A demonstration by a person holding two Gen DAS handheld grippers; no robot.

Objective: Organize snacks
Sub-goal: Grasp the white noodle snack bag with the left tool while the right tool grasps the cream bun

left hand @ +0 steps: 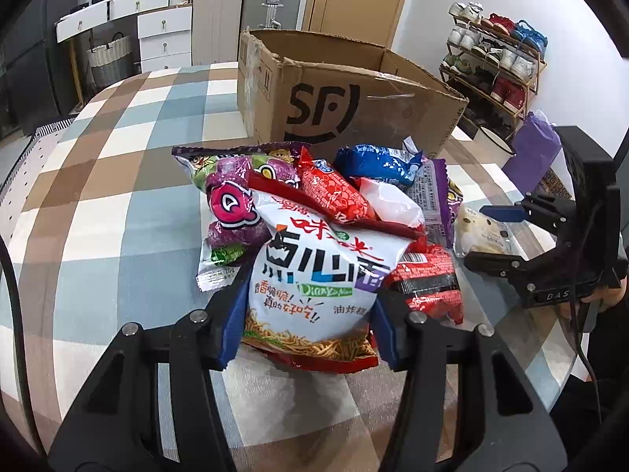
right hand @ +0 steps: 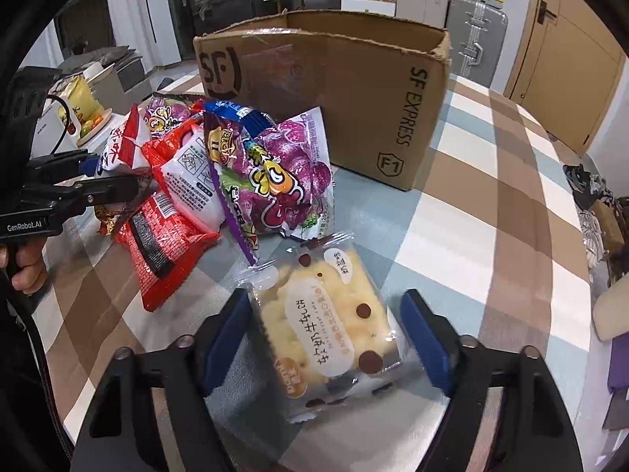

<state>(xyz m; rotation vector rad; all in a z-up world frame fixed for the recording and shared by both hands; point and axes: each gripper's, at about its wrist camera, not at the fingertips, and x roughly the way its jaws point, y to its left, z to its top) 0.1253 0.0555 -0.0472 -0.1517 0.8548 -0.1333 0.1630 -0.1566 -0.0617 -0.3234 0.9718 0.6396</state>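
Left wrist view: the left gripper [left hand: 304, 326] has its blue pads pressed into both sides of the white noodle-snack bag [left hand: 314, 283], at about 6 o'clock in the pile of snacks [left hand: 314, 212]. The bag is puffy, glossy film with crimped ends, so I judge a squeeze low on the body (not the slippery seal) best, then a straight lift so the red packet [left hand: 338, 196] lying on its top slides off gently. The open cardboard box [left hand: 346, 102], dull and creased, stands at 12 o'clock on the checked tablecloth [left hand: 118, 157].

Right wrist view: the right gripper [right hand: 330, 338] straddles the clear-wrapped cake pack [right hand: 334, 330] at 6 o'clock. Its jaws stand part-way open, the left pad about touching the wrapper, the right pad clear of it. The cake looks soft and squarish, so closing should stay light. The box [right hand: 354, 110] sits at 12 o'clock, the pile [right hand: 220, 181] at 10.
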